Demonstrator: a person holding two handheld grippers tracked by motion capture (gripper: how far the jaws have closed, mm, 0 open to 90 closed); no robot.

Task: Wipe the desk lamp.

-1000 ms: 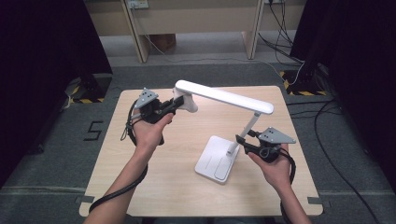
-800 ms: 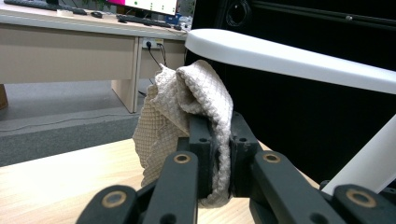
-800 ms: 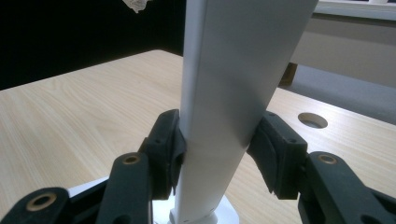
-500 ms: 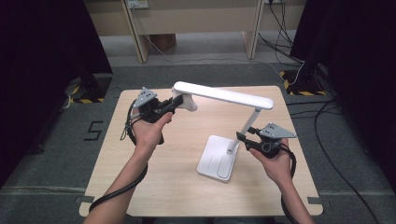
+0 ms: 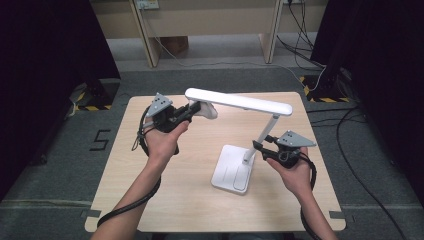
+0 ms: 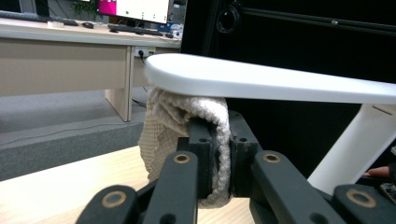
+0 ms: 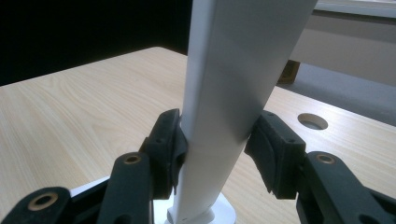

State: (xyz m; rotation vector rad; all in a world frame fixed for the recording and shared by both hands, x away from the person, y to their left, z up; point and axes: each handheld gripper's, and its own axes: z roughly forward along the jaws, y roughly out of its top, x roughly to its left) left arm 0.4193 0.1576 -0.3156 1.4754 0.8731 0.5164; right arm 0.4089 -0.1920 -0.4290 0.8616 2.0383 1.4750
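A white desk lamp (image 5: pixel 235 170) stands on the wooden table (image 5: pixel 150 200), its long flat head (image 5: pixel 239 101) reaching left from a slanted stem (image 5: pixel 264 131). My left gripper (image 5: pixel 192 111) is shut on a folded beige cloth (image 5: pixel 207 110), which presses against the underside of the head's left end. In the left gripper view the cloth (image 6: pixel 187 130) sits between the jaws just below the lamp head (image 6: pixel 261 81). My right gripper (image 5: pixel 257 146) is shut on the lamp stem low down; its pads (image 7: pixel 170 144) press both sides of the stem (image 7: pixel 229 98).
Desk legs (image 5: pixel 147 30) and a cardboard box (image 5: pixel 175 45) stand on the grey floor beyond the table. Cables (image 5: pixel 325 75) trail at the right. A cable hole (image 7: pixel 312 121) pierces the tabletop near the stem. Bare wood lies in front of the lamp base.
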